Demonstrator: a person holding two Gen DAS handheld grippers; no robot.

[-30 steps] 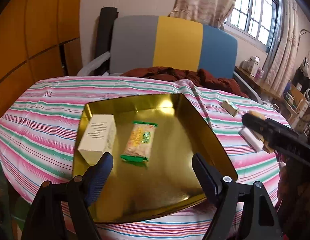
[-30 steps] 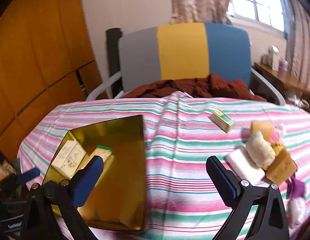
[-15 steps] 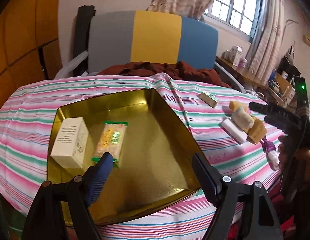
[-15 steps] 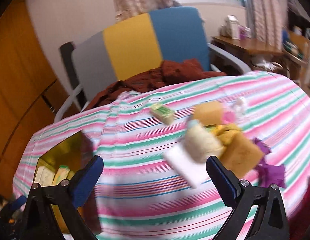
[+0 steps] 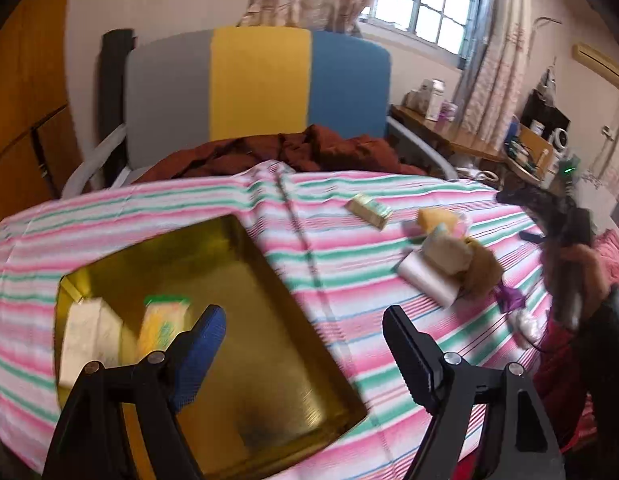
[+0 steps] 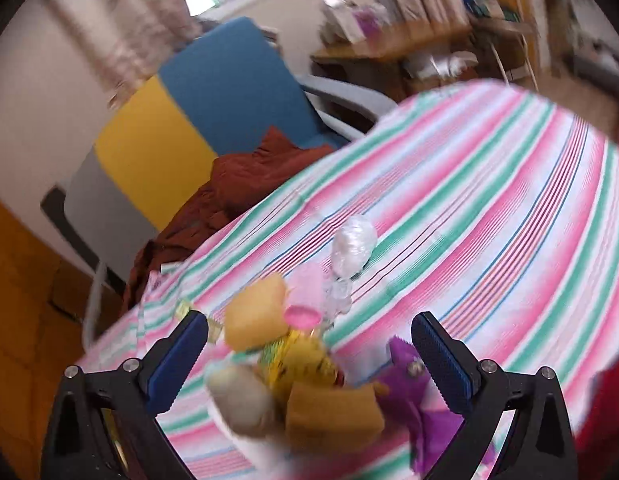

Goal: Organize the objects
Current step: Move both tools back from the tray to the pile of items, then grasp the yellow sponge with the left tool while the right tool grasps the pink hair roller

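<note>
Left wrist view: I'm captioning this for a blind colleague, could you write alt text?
An open left gripper hovers over a gold tray on a striped tablecloth; the tray holds a white box and a snack packet. To the right lies a pile of small items, and a hand holds the right gripper.

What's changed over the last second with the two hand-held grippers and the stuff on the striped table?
The right hand-held gripper swung right, from the gold tray to above the pile of wrapped snacks. Both stayed open; nothing was grasped. The left hand-held gripper remains over the tray.
</note>
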